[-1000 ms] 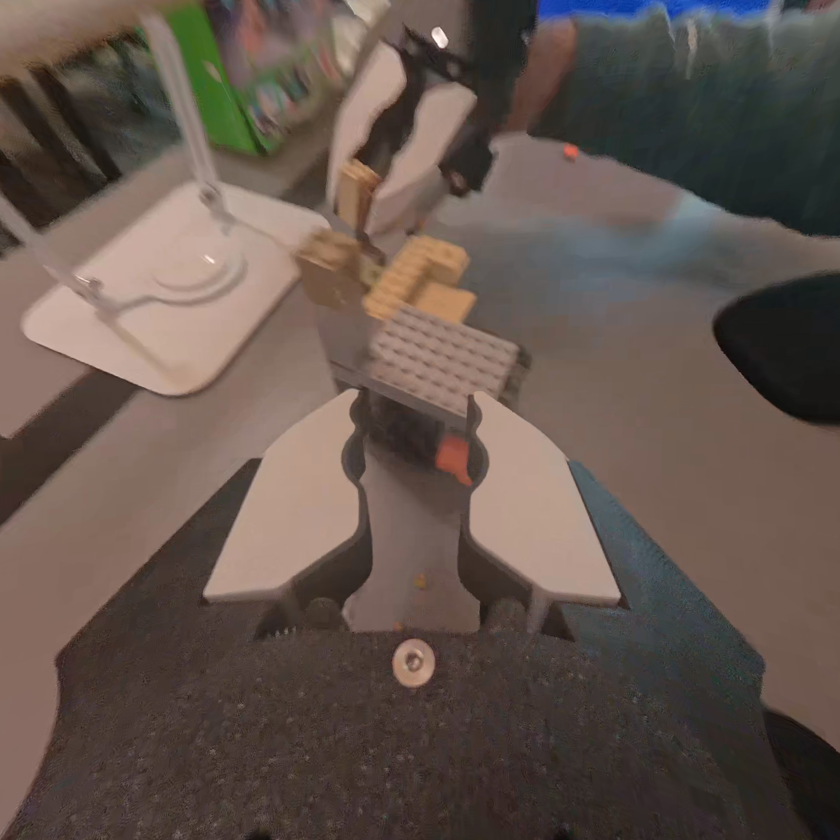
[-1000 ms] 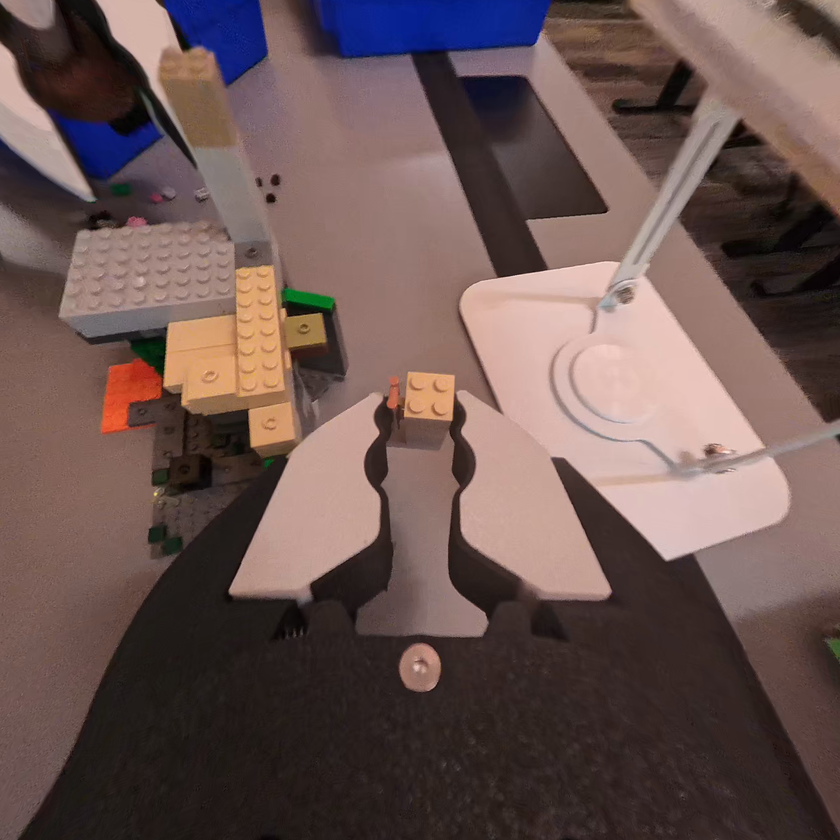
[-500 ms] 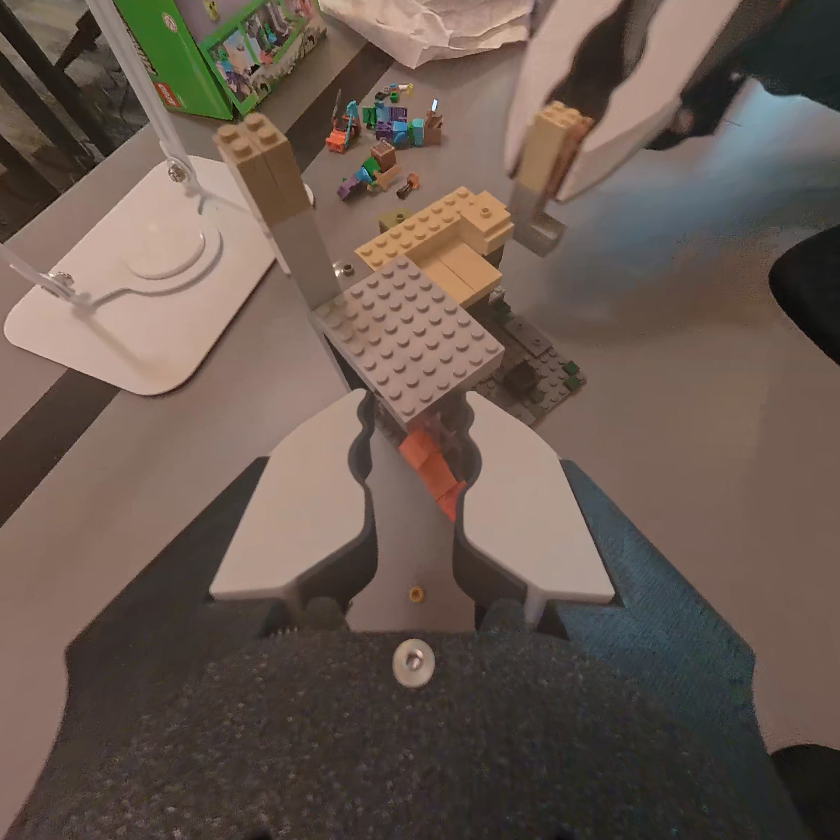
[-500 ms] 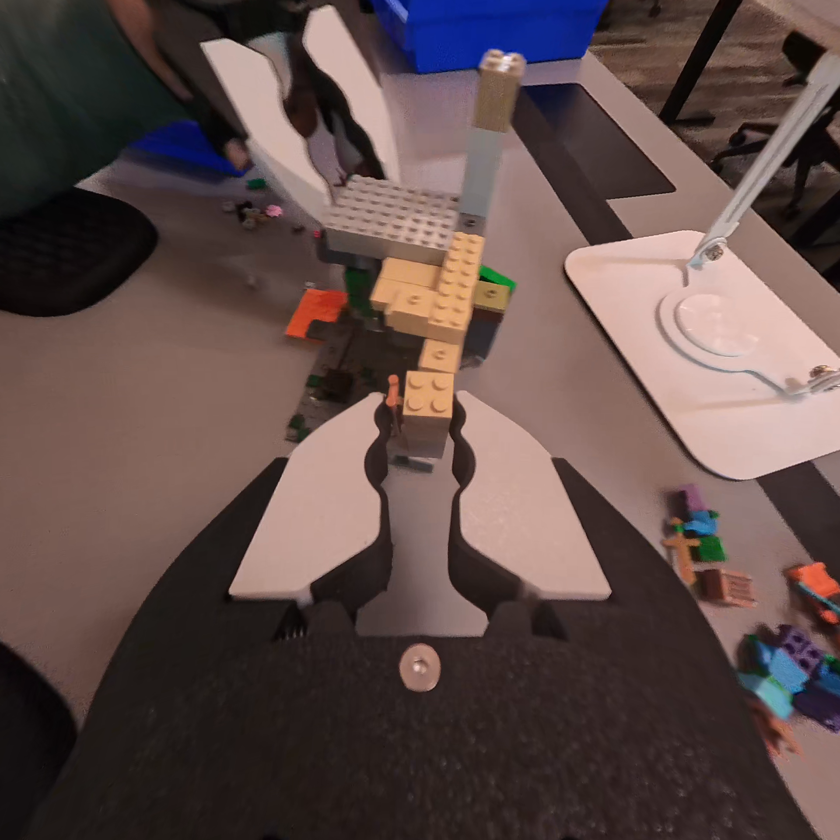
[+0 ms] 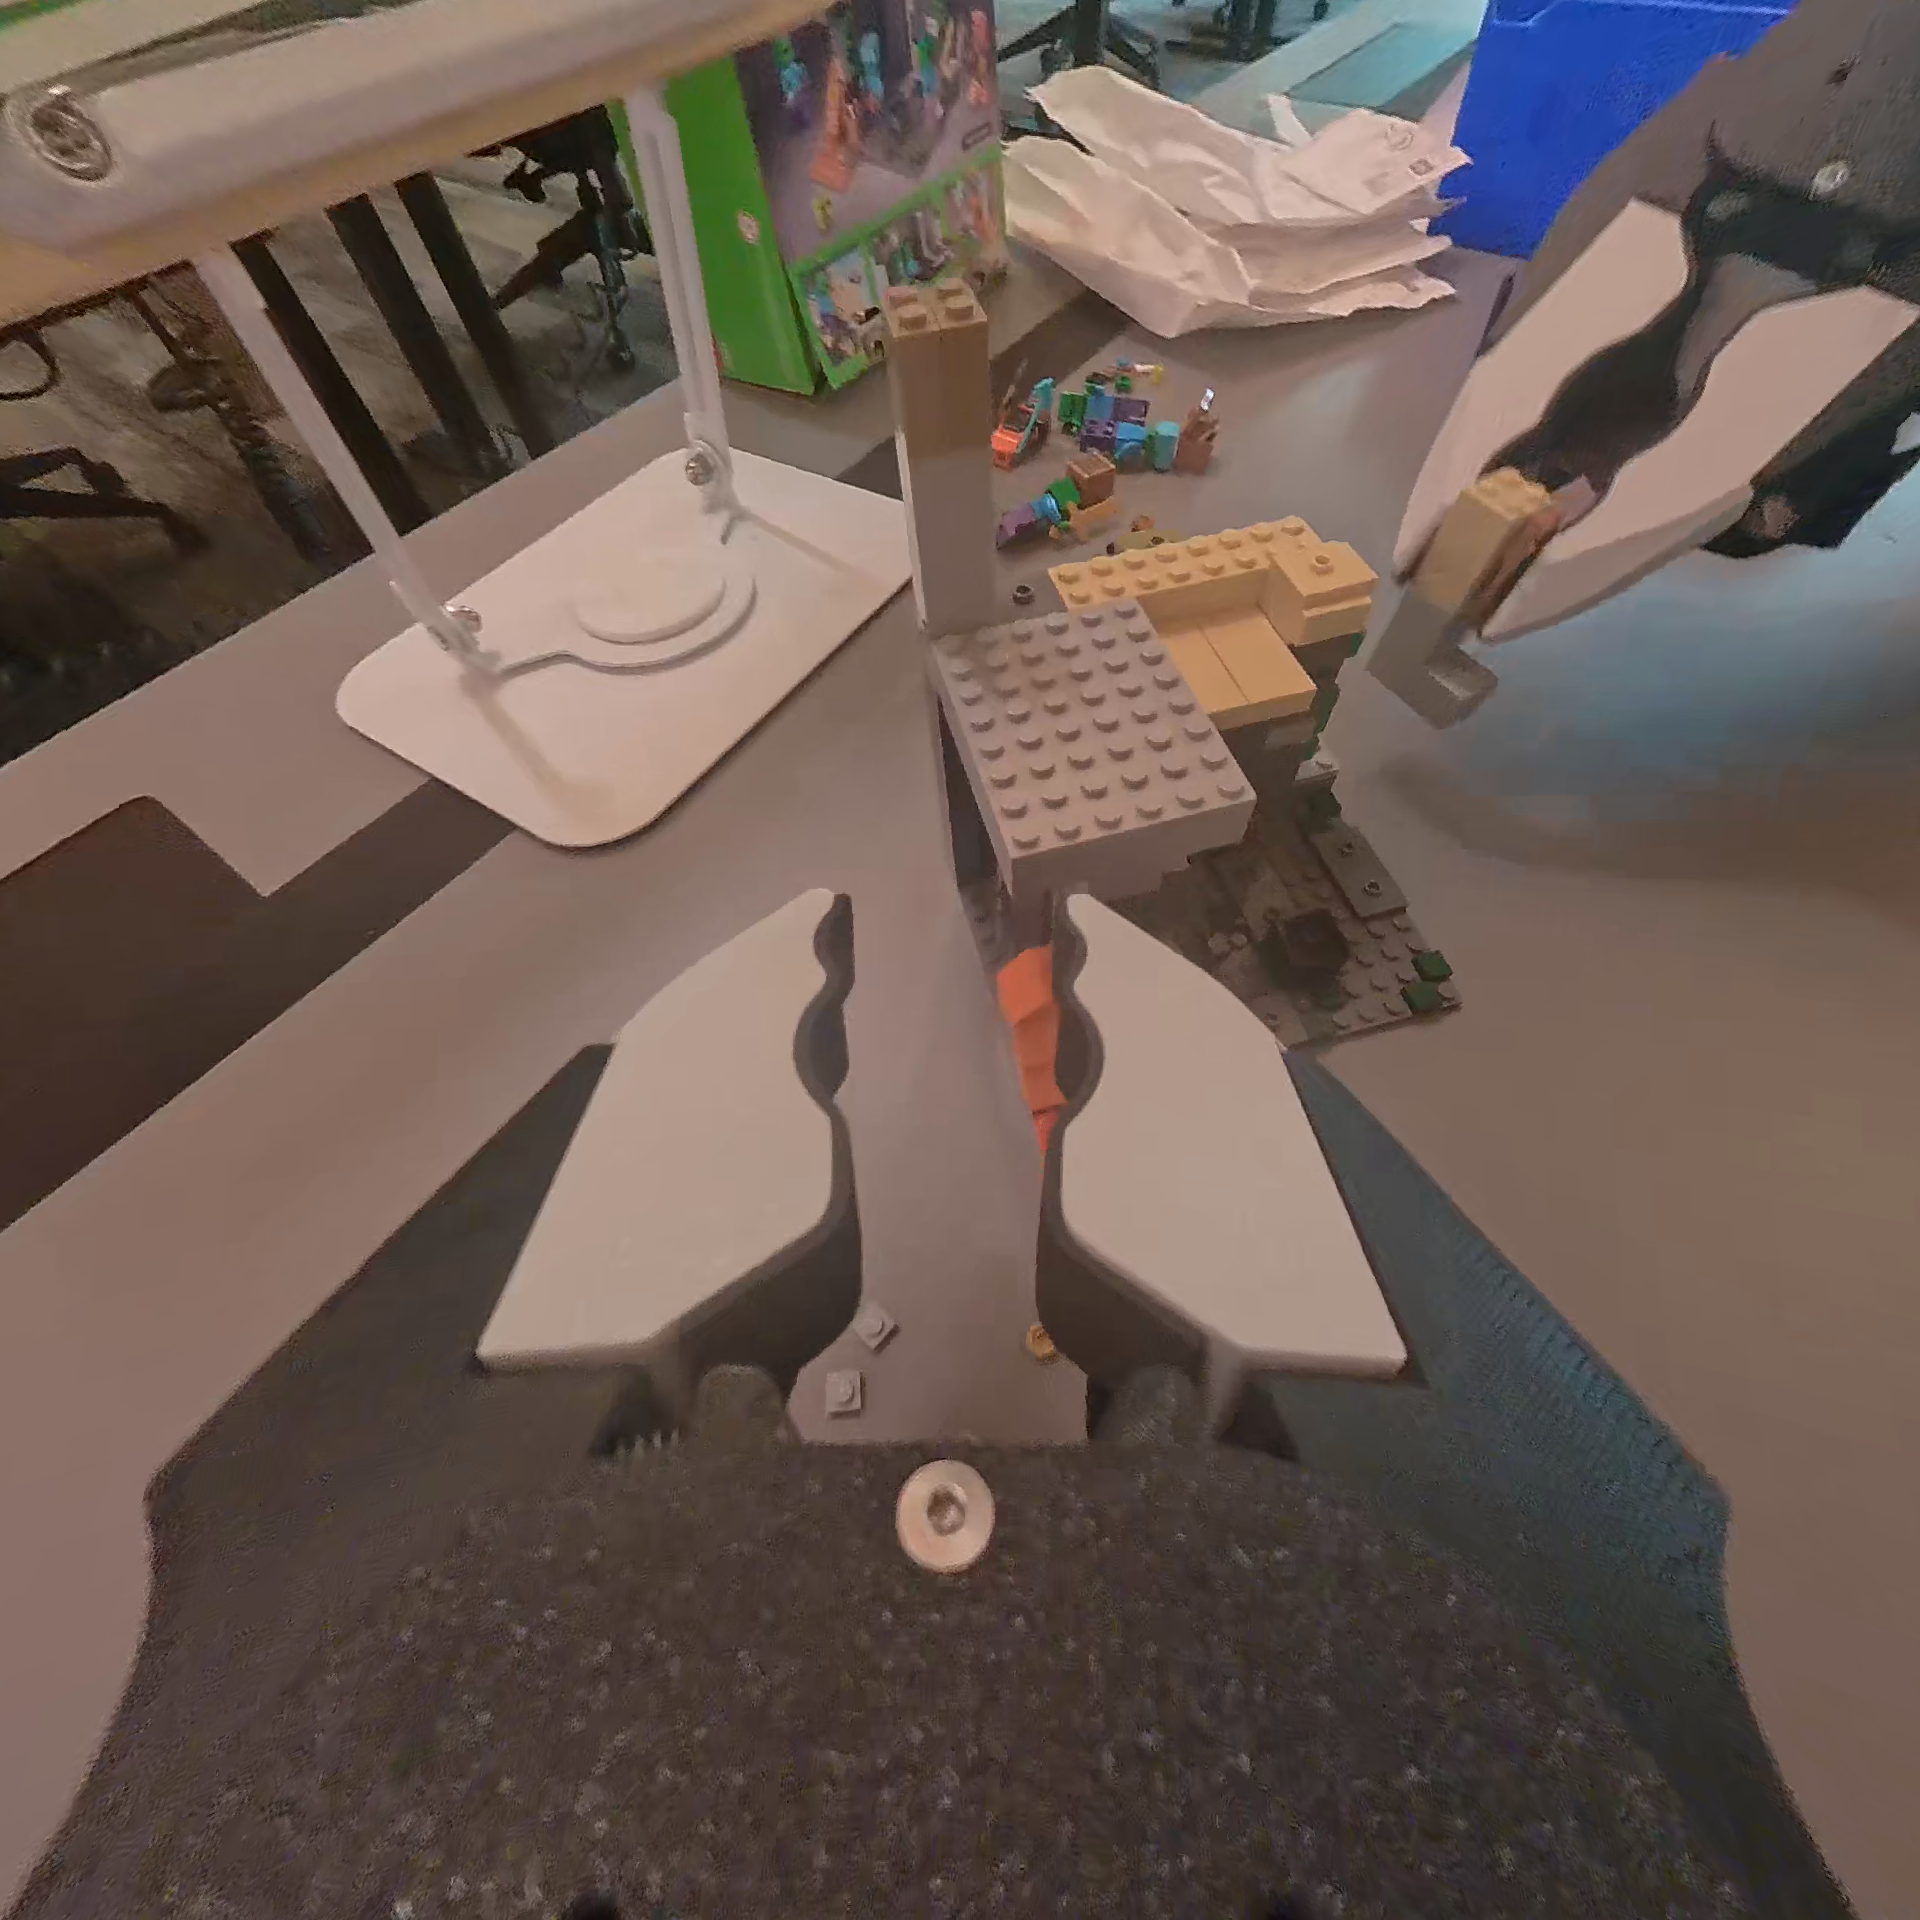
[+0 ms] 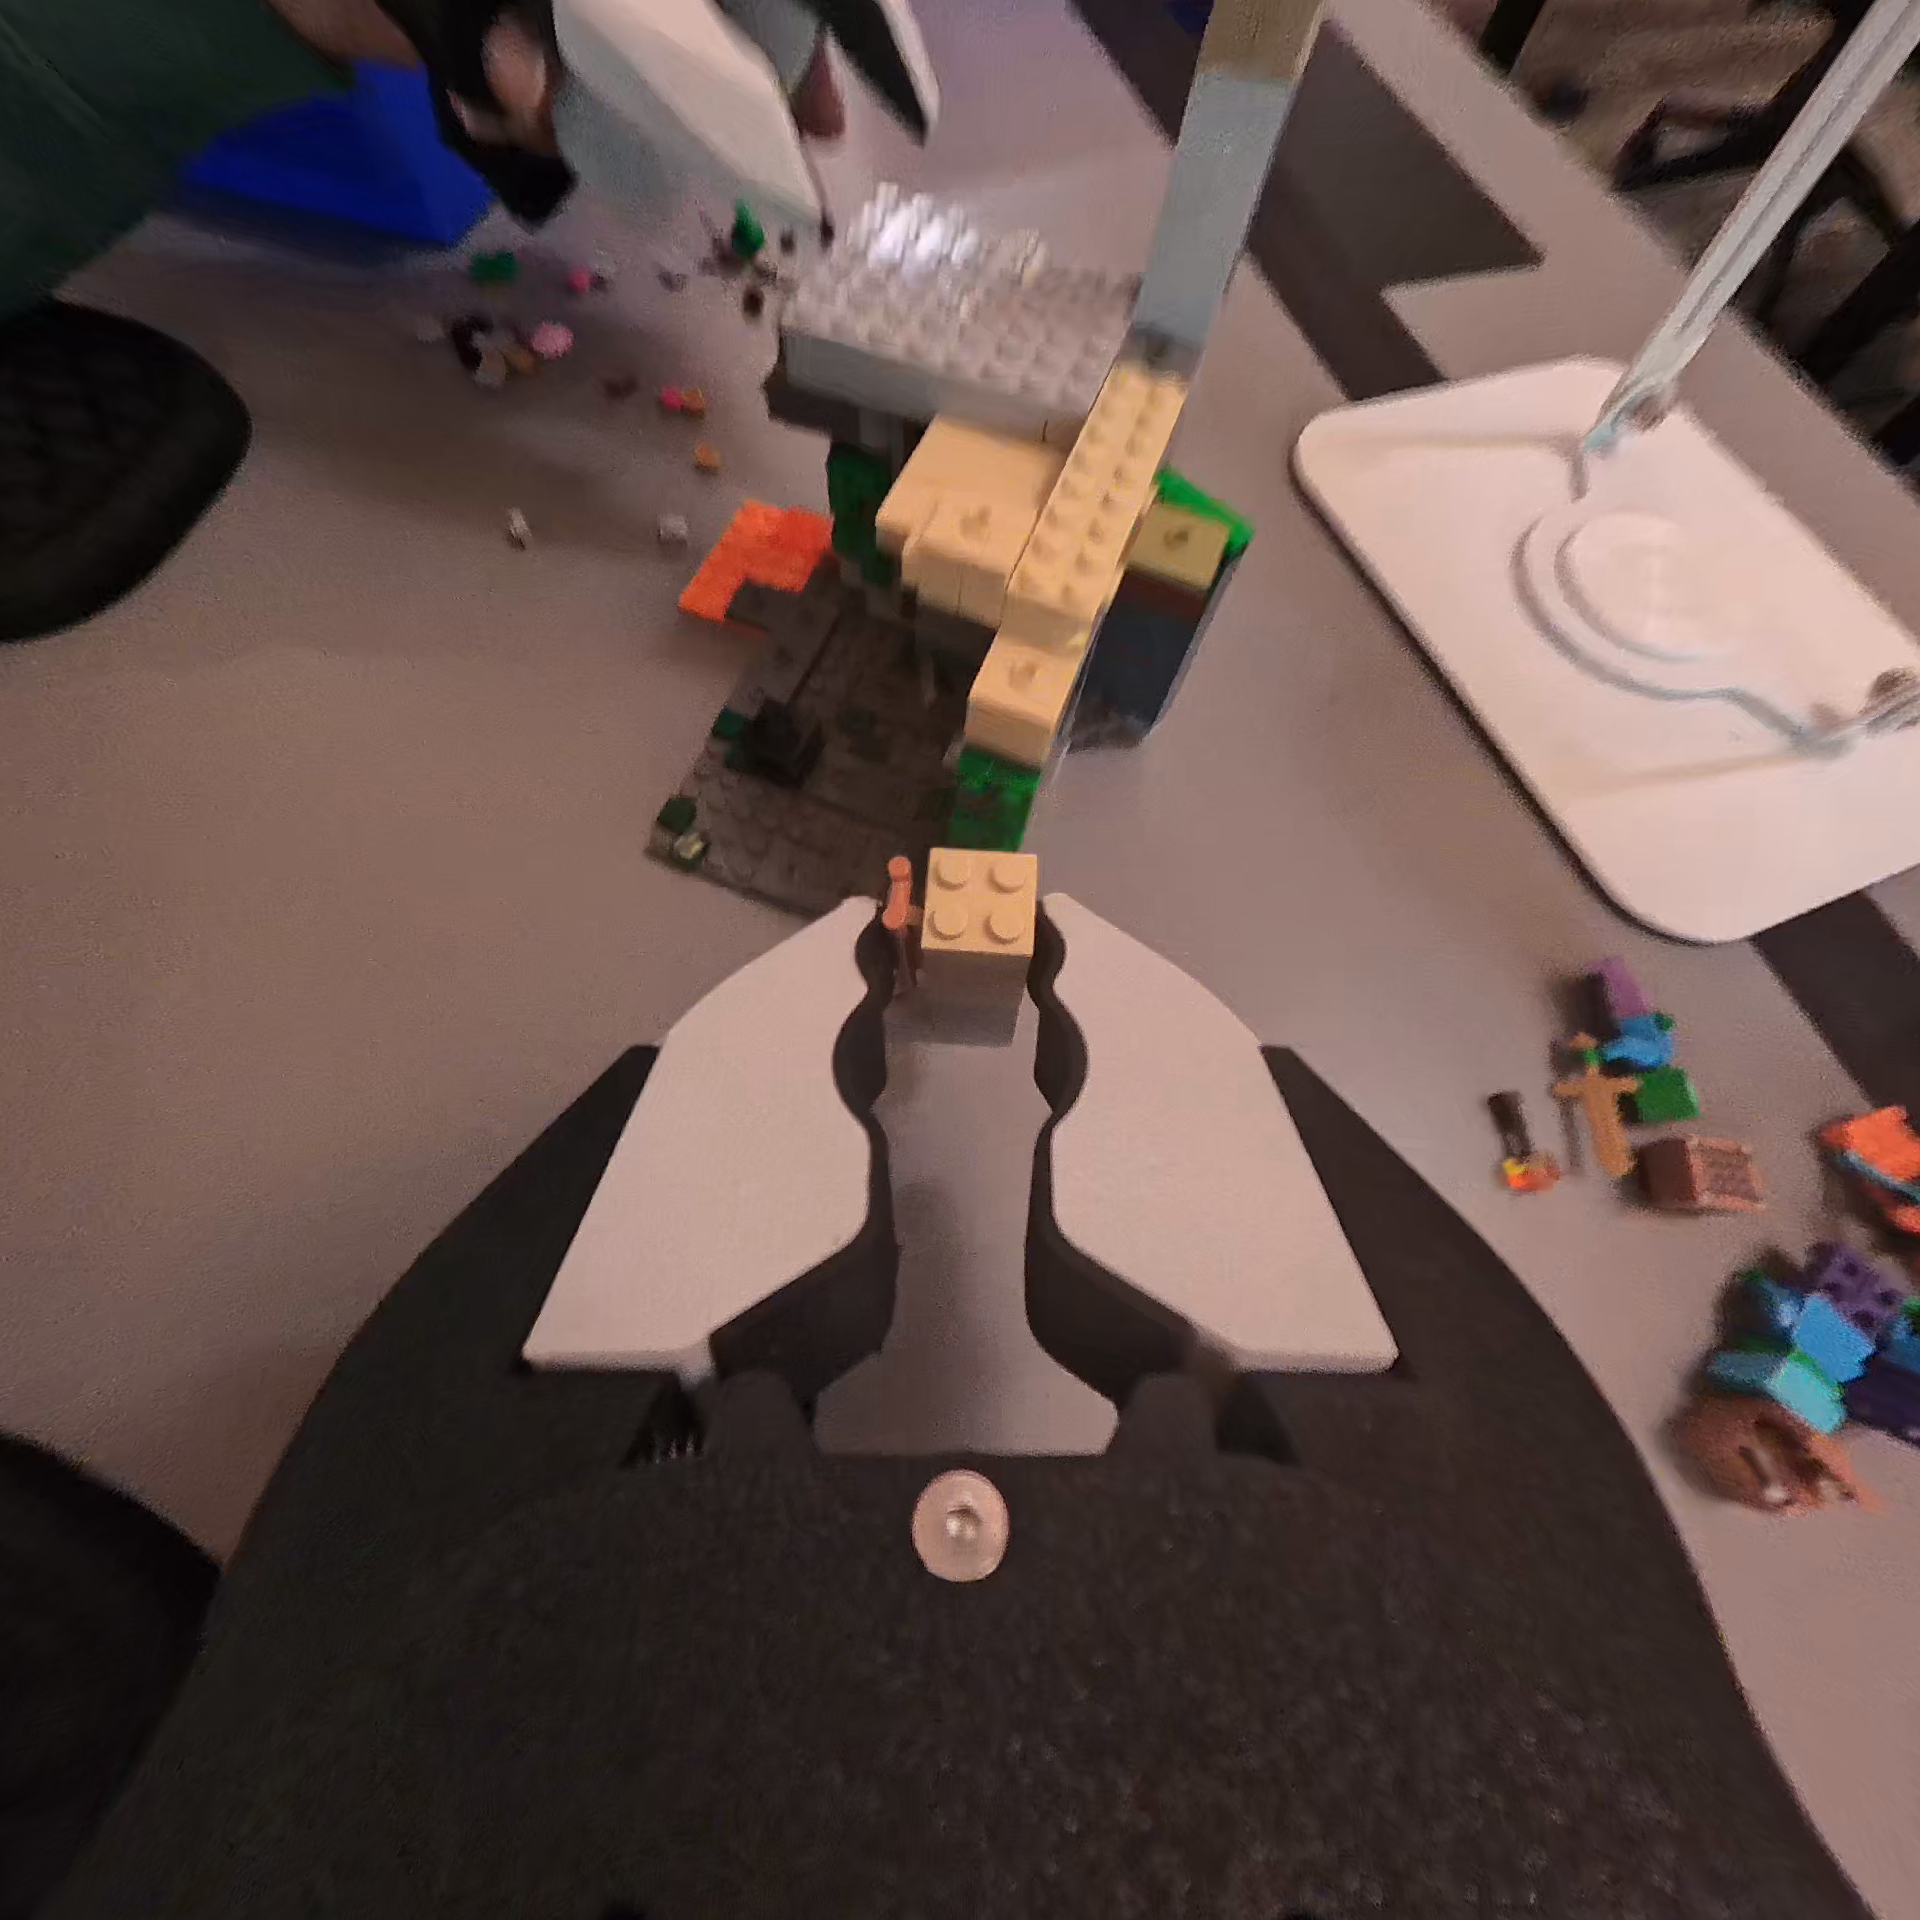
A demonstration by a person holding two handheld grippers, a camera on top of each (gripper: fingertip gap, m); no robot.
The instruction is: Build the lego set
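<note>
Up close, right gripper (image 6: 961,935) clamped on a small tan and grey brick column (image 6: 977,951), both pads pressed to its sides, a thin orange-brown stick piece (image 6: 900,914) alongside at the left pad. Just ahead of those fingertips, a brick model (image 6: 997,540) on the grey table (image 6: 312,831): dark baseplate, green and tan blocks, an orange patch to the left, a grey studded plate (image 5: 1091,748) on top, and a tall grey pillar capped in tan (image 5: 940,457) at the far right corner. Off to the right, a white lamp base (image 6: 1621,644) and a scatter of small coloured pieces (image 6: 1766,1247).

Left gripper (image 5: 956,920) with fingers apart and gripping nothing, only bare tabletop and the model's near edge between them. Right fingertip just beside the grey plate's wall and orange bricks (image 5: 1029,1018). Beyond the model, a green box (image 5: 831,197), crumpled white paper (image 5: 1226,229), and a blue bin (image 5: 1600,114).
</note>
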